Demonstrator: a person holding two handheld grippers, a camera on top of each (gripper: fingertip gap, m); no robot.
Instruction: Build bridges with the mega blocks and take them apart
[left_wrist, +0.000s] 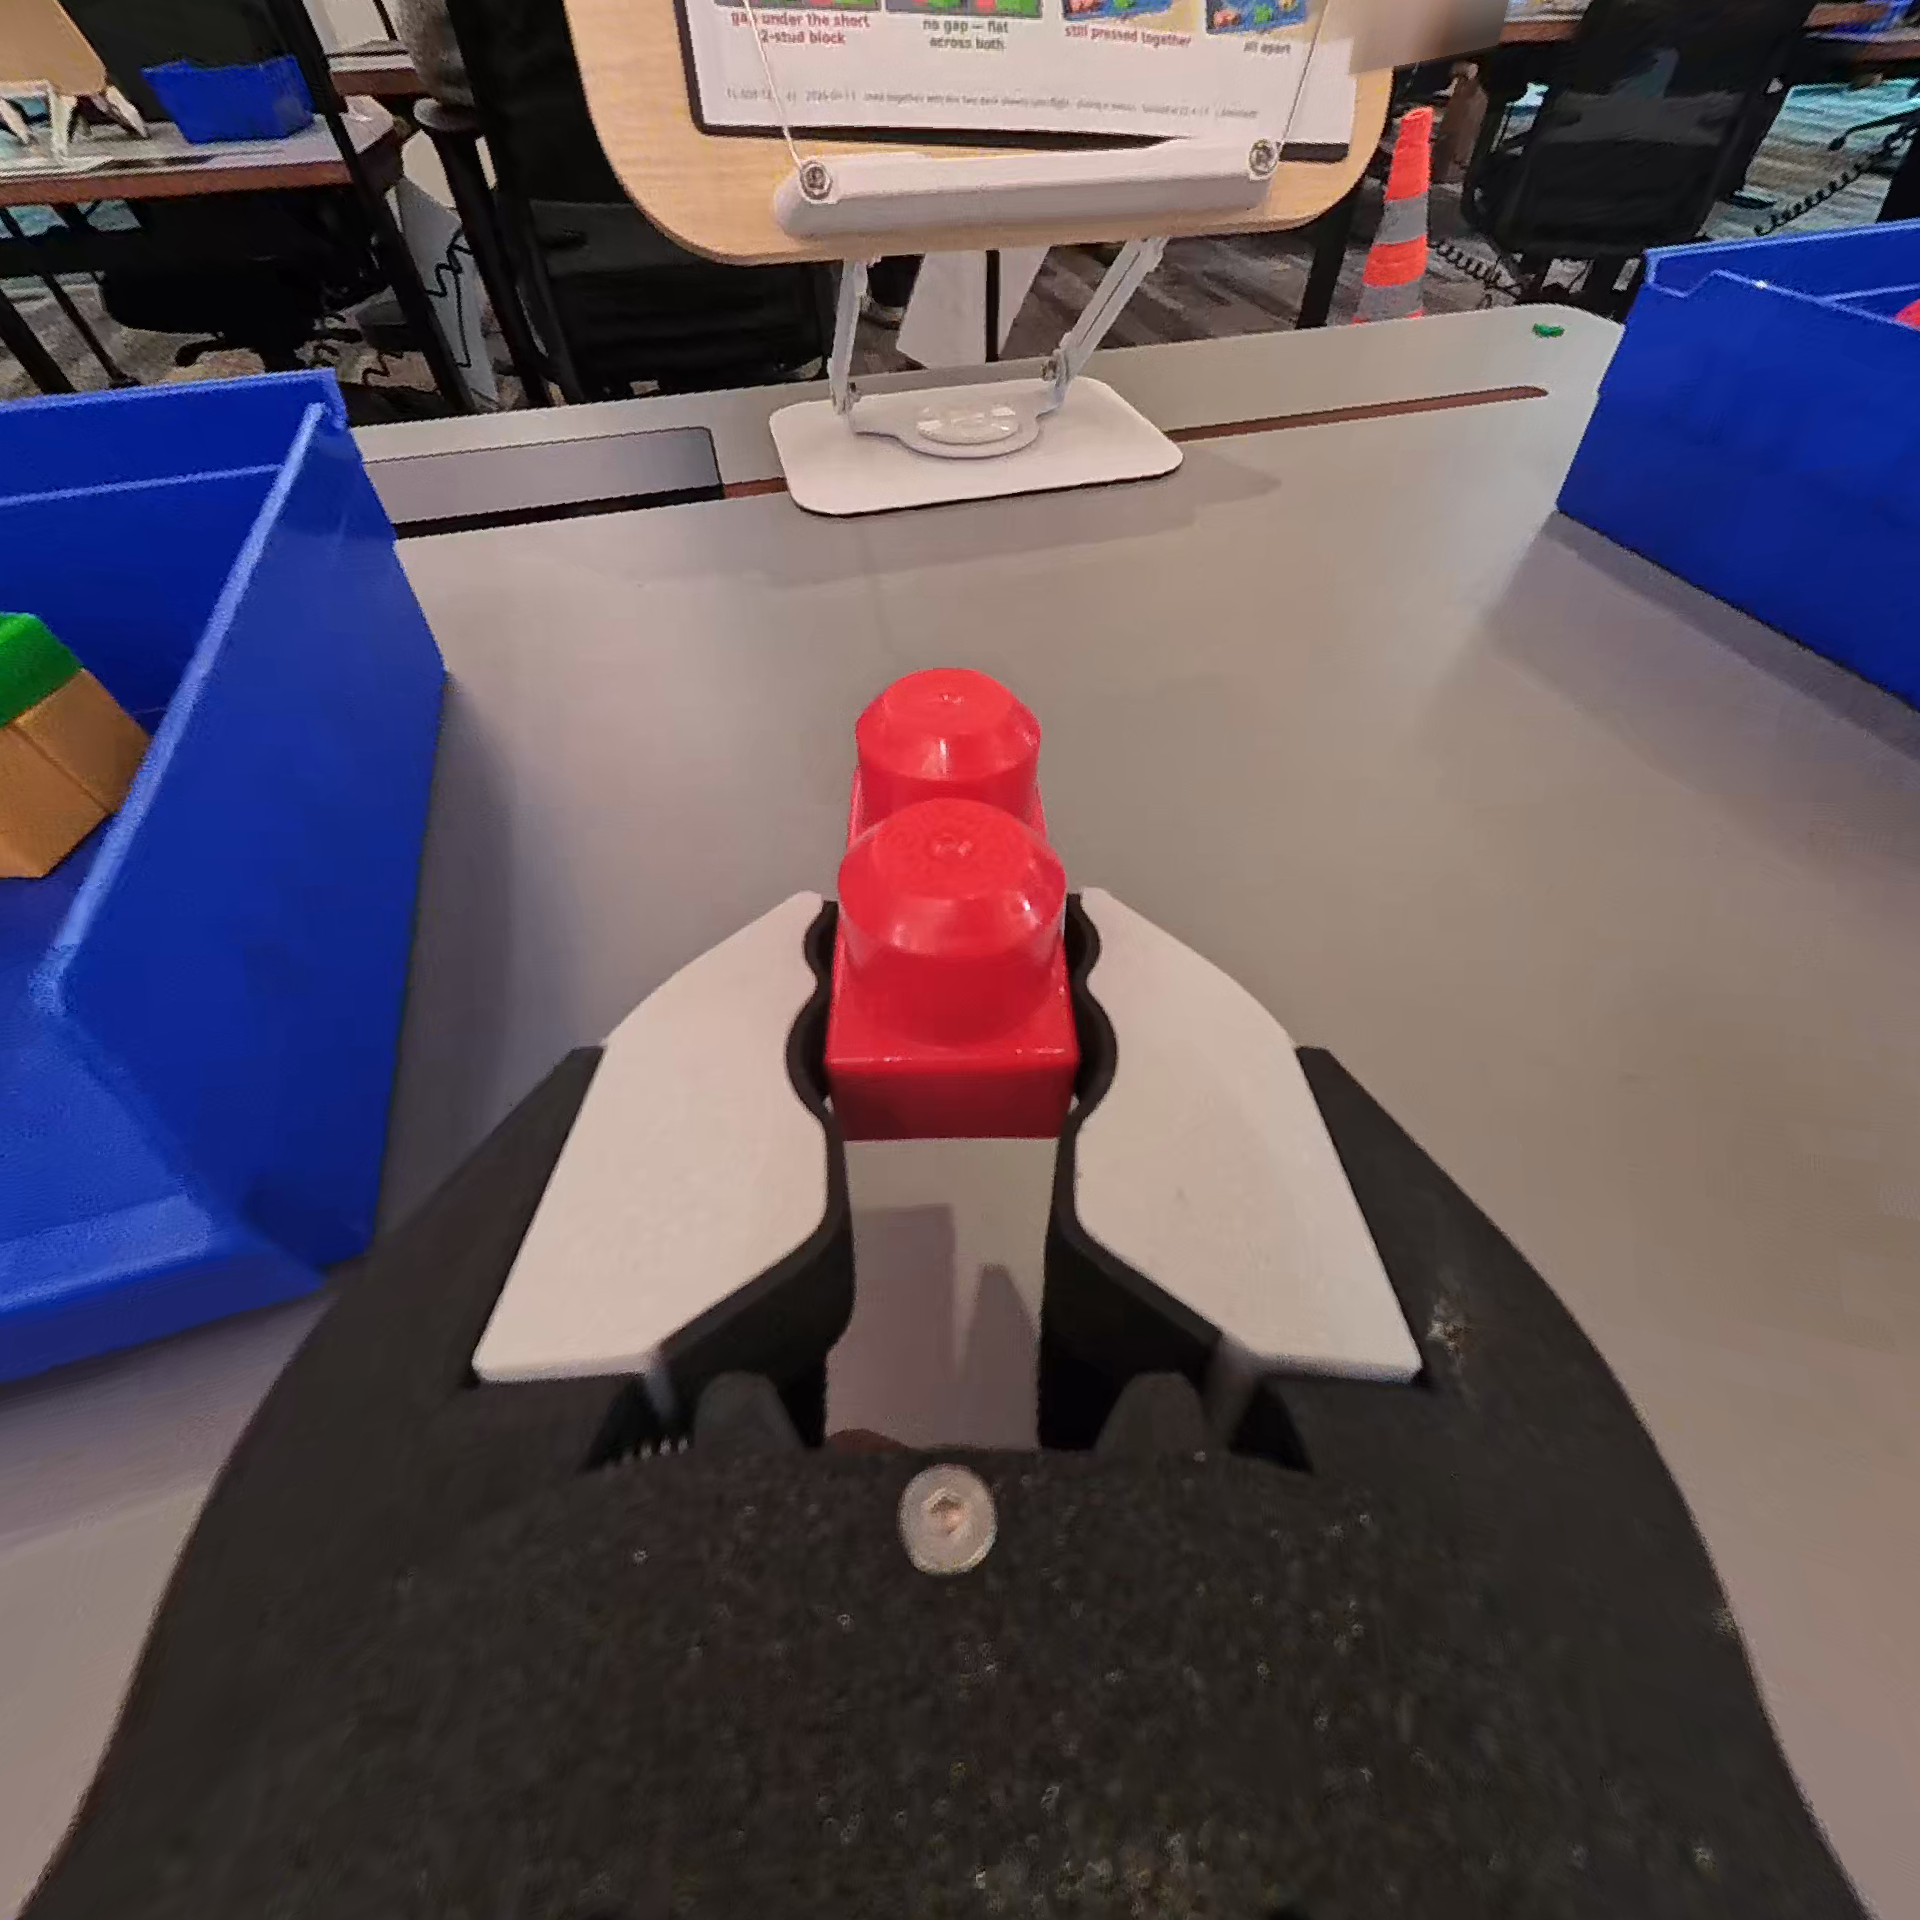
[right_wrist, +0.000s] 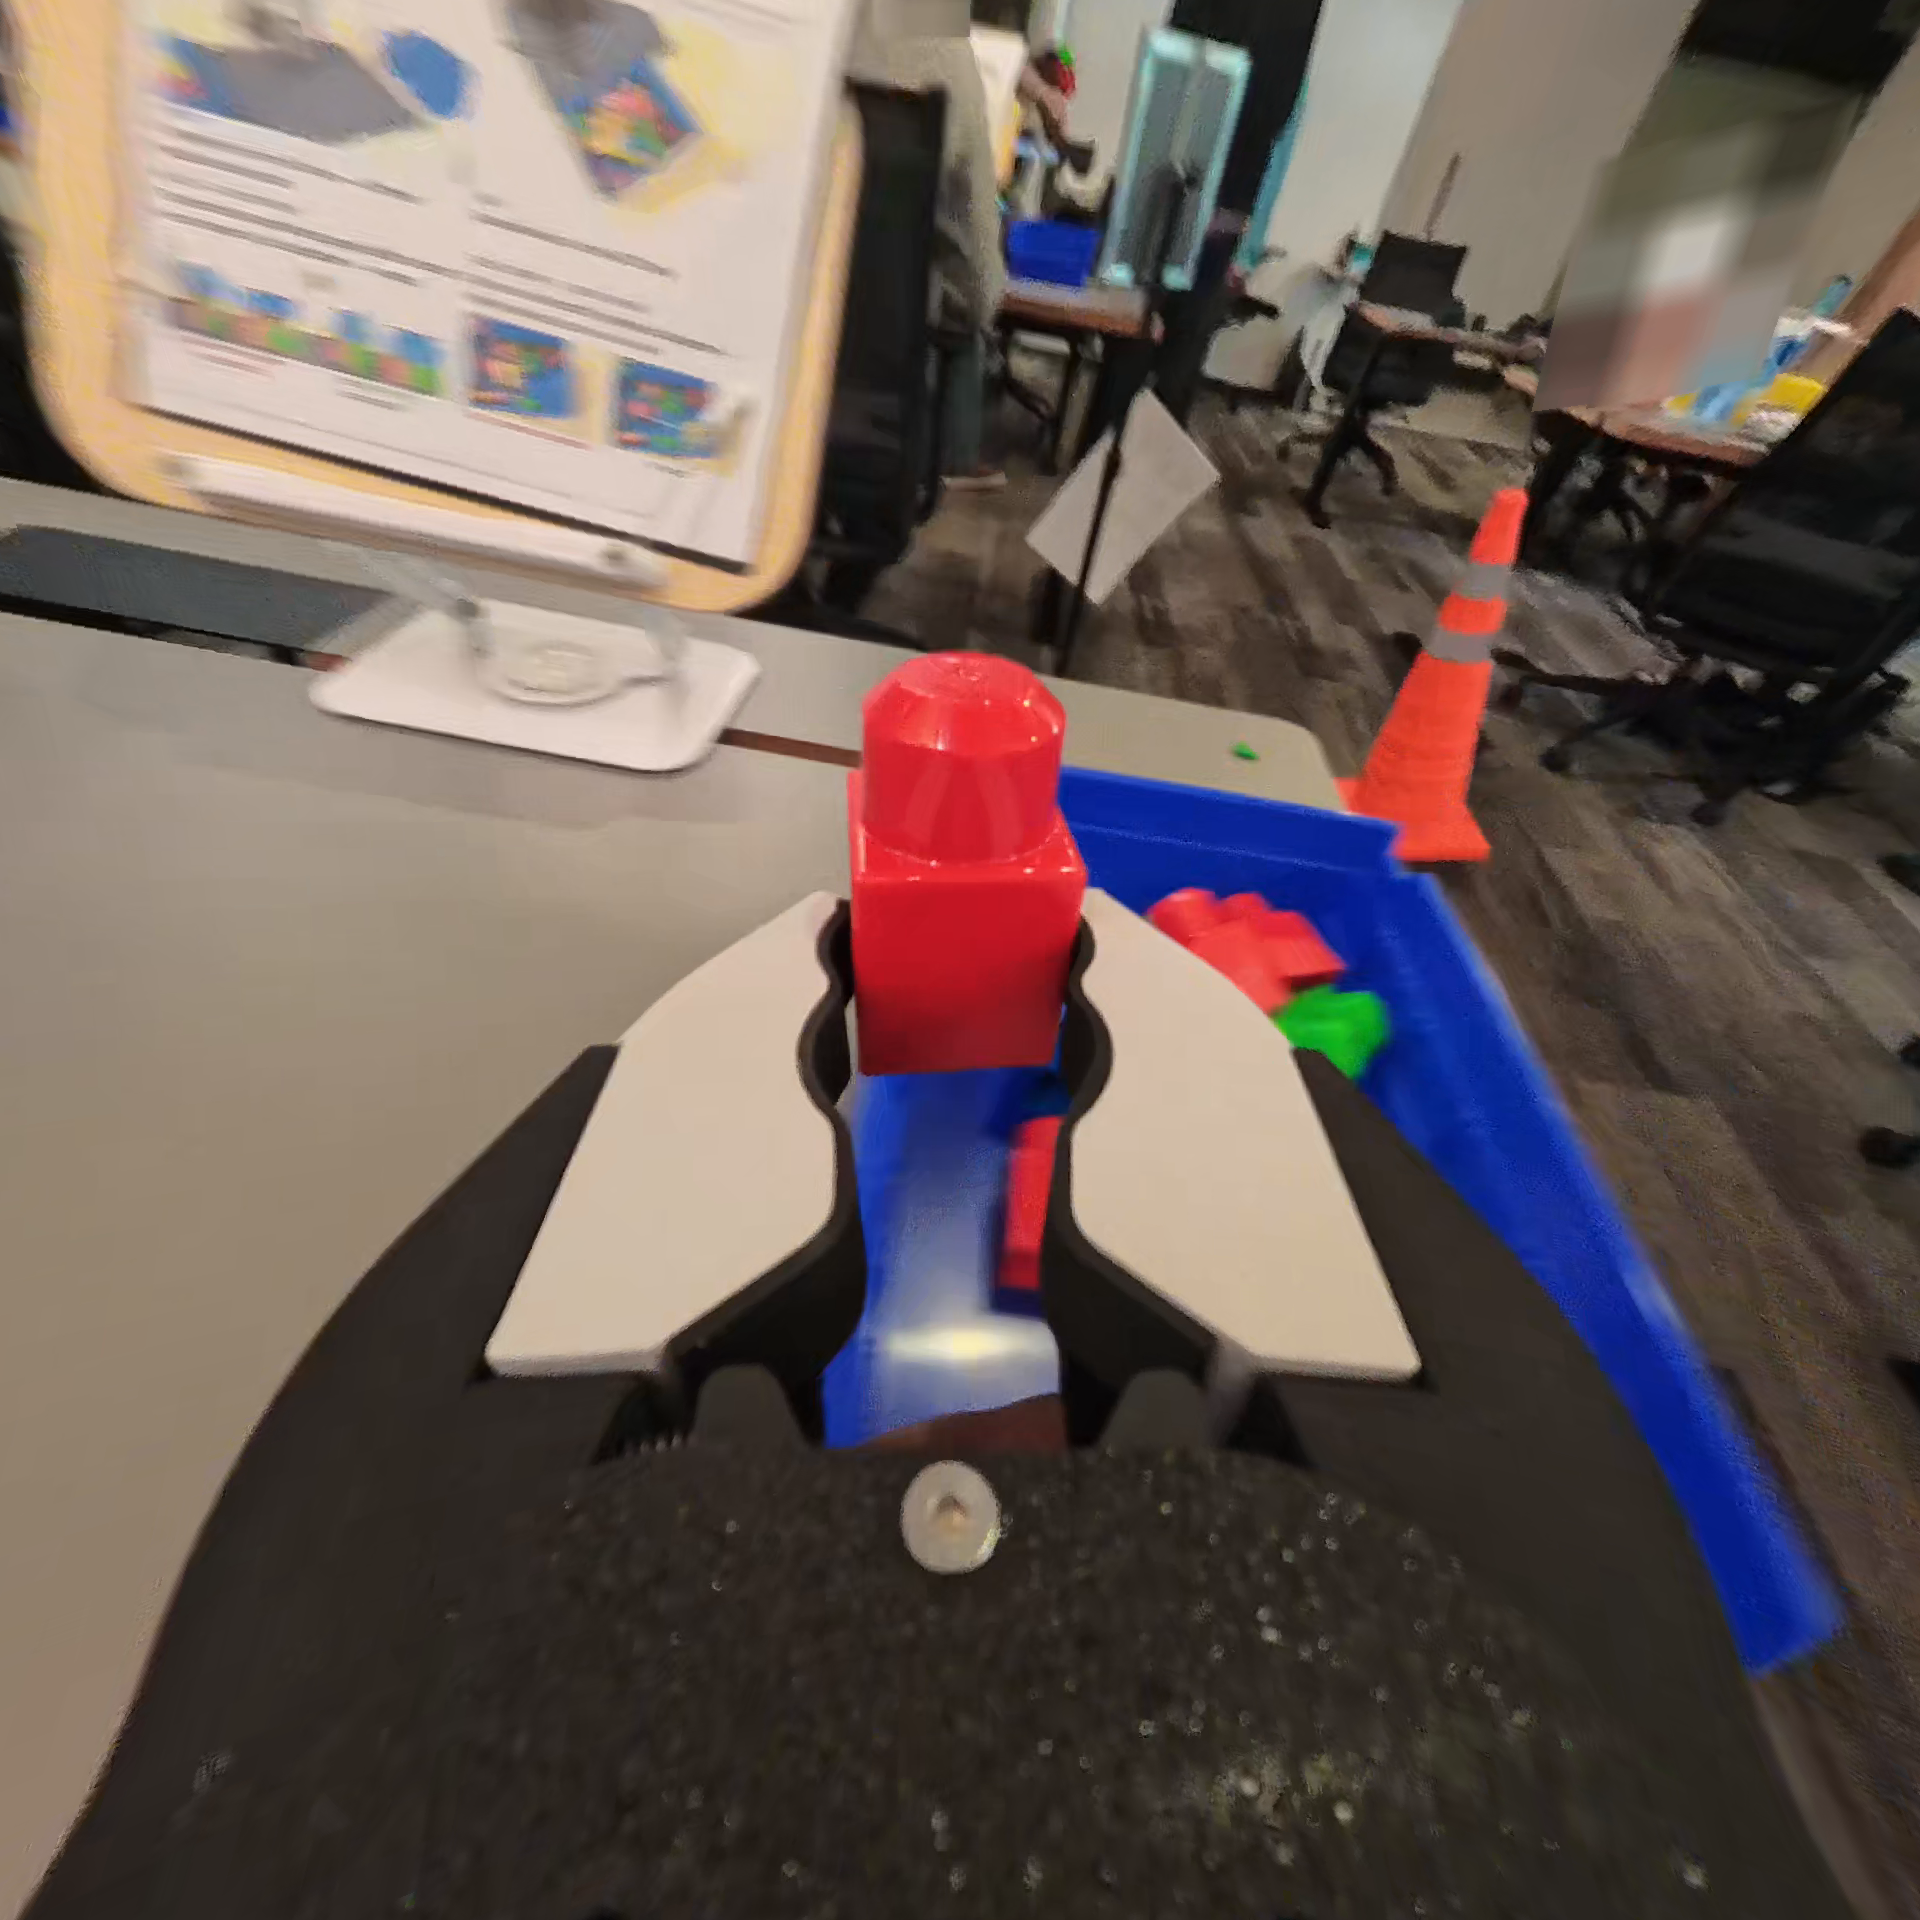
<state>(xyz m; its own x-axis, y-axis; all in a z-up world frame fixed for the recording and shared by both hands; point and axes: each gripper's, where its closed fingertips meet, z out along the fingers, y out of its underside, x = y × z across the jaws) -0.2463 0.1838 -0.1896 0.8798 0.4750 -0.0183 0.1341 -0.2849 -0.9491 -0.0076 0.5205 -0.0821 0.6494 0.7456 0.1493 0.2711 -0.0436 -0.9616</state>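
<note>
red plastic shows in both views. the left gripper (left_wrist: 951, 997) has its jaws pinched on the near end of a two-stud red block (left_wrist: 948, 935), which points straight ahead, studs up, over the grey table (left_wrist: 1351, 831); whether its far end rests on the table cannot be told. each finger (left_wrist: 686, 1122) is light grey on top with a black wavy inner edge that presses against the block's side.

to the left of that gripper a blue bin (left_wrist: 260, 831) sits on the table with a green and tan block (left_wrist: 47, 748) inside. the corner of another blue bin (left_wrist: 1766, 457) shows at the right edge. straight ahead, at the far side of the table, a wooden board on a white stand (left_wrist: 971, 442) holds a printed sheet (left_wrist: 997, 62). an orange cone (left_wrist: 1397, 223) stands on the floor behind.

the right gripper (right_wrist: 961, 987) has its jaws pinched on a one-stud red block (right_wrist: 961, 894), held upright, stud on top, above the near corner of a blue bin (right_wrist: 1507, 1091). this view is blurred. inside the bin lie several red blocks (right_wrist: 1247, 940) and a green block (right_wrist: 1335, 1023), and another red piece (right_wrist: 1029, 1205) shows through the gap between the fingers. the bin sits at the right edge of the table (right_wrist: 312, 987). the stand and sheet (right_wrist: 447, 281) are to the upper left, and the orange cone (right_wrist: 1439, 717) stands on the floor past the bin.
</note>
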